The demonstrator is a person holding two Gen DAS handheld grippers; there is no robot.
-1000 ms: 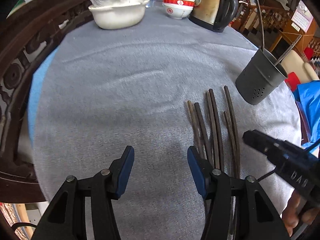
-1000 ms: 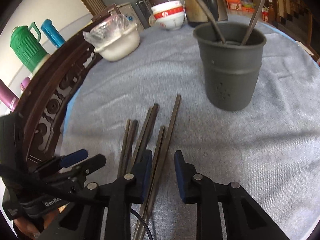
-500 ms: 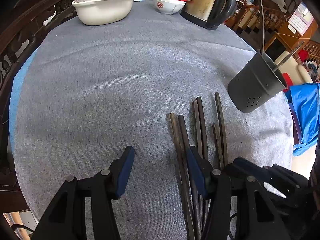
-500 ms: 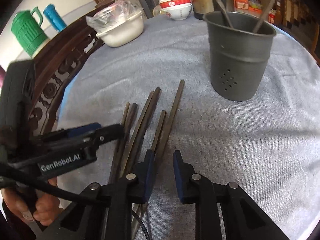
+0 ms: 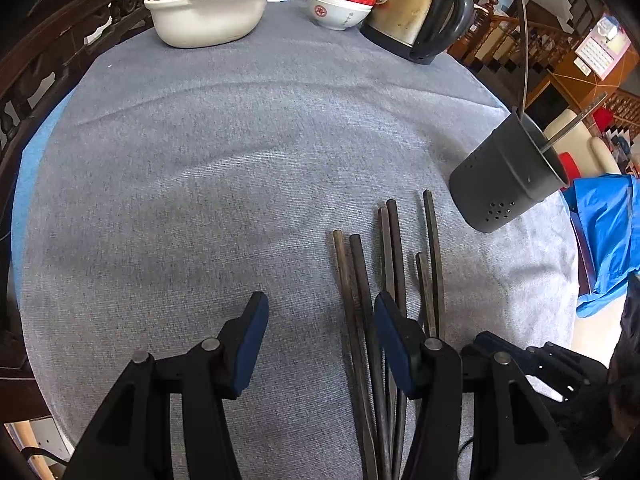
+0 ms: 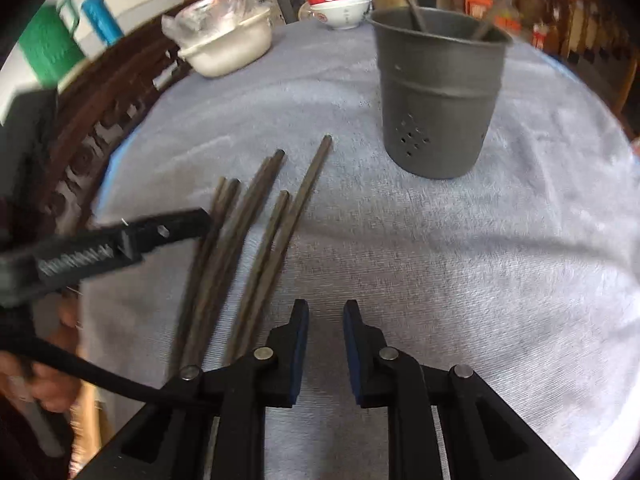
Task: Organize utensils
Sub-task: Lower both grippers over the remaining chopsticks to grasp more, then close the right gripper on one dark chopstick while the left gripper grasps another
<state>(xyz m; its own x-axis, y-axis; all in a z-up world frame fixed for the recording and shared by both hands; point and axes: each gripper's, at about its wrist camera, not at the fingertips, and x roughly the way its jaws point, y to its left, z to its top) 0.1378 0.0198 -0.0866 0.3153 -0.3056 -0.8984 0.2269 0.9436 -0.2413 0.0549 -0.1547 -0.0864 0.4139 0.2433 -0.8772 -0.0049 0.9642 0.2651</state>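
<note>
Several dark wooden chopsticks [image 5: 392, 260] lie side by side on the grey tablecloth [image 5: 200, 160], tips towards a dark grey perforated holder [image 5: 504, 184] with two thin utensils standing in it. My left gripper [image 5: 320, 320] hovers open over the cloth; the two leftmost chopsticks run just inside its right finger, untouched. In the right wrist view the chopsticks [image 6: 256, 232] lie left of my right gripper [image 6: 326, 320], whose jaws stand a narrow gap apart with only cloth between them. The holder [image 6: 436, 100] stands ahead of it. The left gripper [image 6: 196, 216] reaches over the chopsticks from the left.
At the table's far edge stand a cream basin with a plastic bag [image 5: 208, 20], stacked red-and-white bowls [image 5: 342, 4] and a brass kettle [image 5: 416, 12]. A carved wooden chair back [image 5: 24, 80] curves along the left. Blue fabric [image 5: 604, 232] hangs at the right edge.
The left gripper has shifted right, and the chopsticks now run under its right finger. The right gripper's jaws have narrowed slightly, and the chopsticks now lie left of them.
</note>
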